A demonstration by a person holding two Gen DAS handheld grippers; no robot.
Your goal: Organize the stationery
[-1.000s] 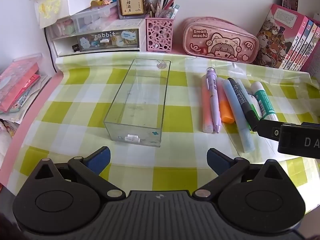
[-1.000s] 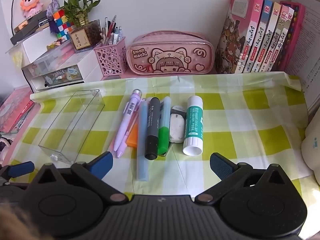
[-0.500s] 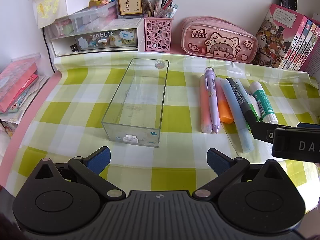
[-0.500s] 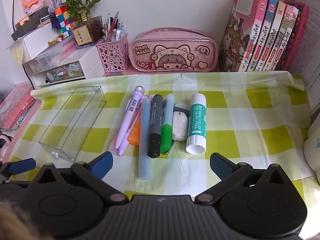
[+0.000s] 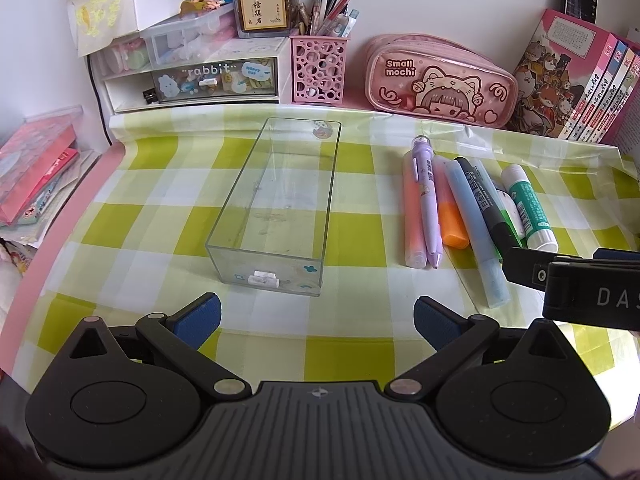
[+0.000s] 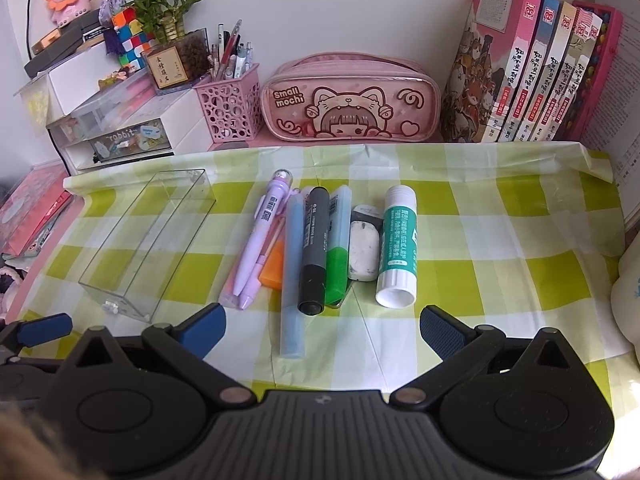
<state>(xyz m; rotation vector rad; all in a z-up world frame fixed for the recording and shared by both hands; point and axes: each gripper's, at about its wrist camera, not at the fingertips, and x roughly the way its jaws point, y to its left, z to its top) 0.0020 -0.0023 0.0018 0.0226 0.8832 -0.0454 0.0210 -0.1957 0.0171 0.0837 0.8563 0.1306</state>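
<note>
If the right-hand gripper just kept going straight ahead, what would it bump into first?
Probably the light blue pen, whose near end lies closest between the open right gripper fingers, with the black marker just behind. Height above the cloth is unclear.

pens right of tray

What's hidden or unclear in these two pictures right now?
- Orange highlighter, right view: mostly hidden behind the purple pen and blue stick.
- Eraser, left view: largely covered by the black marker and glue stick.
- Right gripper, left view: cut off by the frame edge.
- Glue stick label text: too small to read in either view.
- Drawer contents: blurred behind stickers.
</note>
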